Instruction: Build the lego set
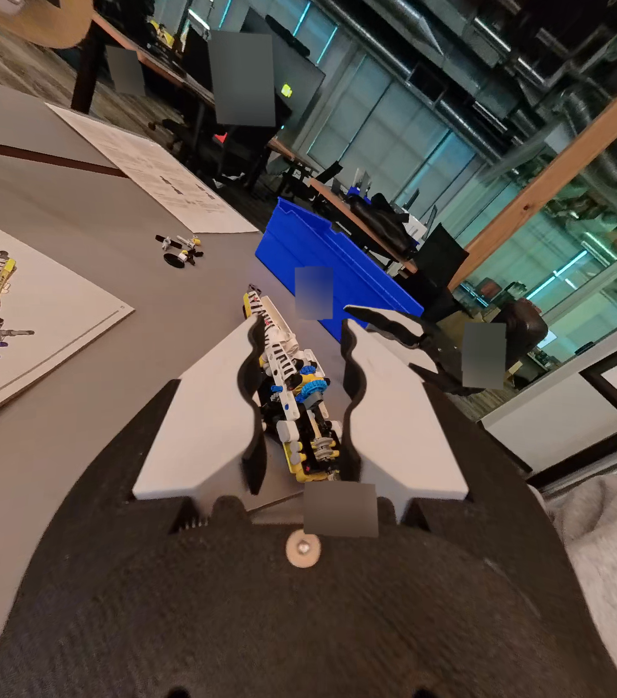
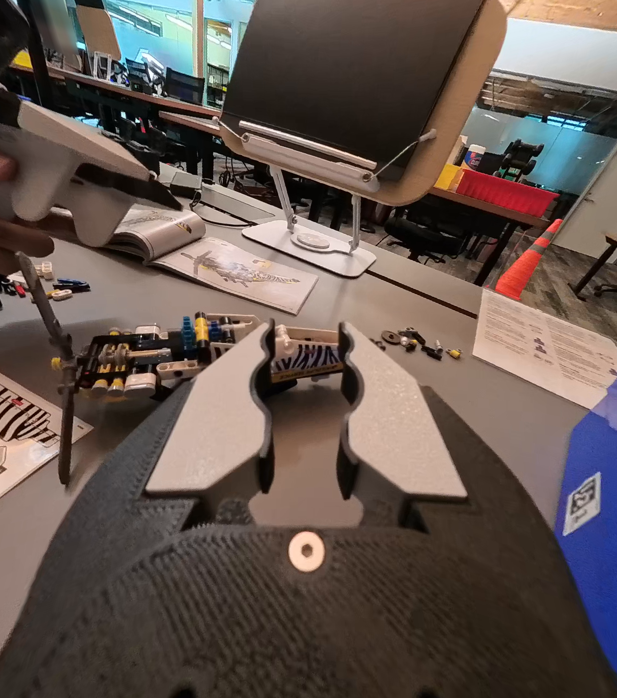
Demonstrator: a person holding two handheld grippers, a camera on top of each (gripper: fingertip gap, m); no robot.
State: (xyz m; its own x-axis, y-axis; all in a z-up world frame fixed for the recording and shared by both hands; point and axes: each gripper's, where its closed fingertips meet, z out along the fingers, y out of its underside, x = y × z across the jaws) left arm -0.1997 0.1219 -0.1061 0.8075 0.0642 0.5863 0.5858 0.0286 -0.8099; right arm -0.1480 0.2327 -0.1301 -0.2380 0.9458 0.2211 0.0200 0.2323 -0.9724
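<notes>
2 hand-held grippers, mine, both parted, empty: left astride helicopter chassis, long axis along fingers; right nearer zebra tail.

The left gripper is seen with its jaws parted around the lego model, a long build of white, black, yellow and blue parts with zebra-striped panels that lies on the grey table between the fingers and reaches out past their tips. Beyond the tips to the right, a blue bin is set on the table, and the right gripper is seen just beside the right finger. Farther ahead to the left a small cluster of loose parts is found, with a printed sheet beyond it and an open instruction booklet well off to the left.
</notes>
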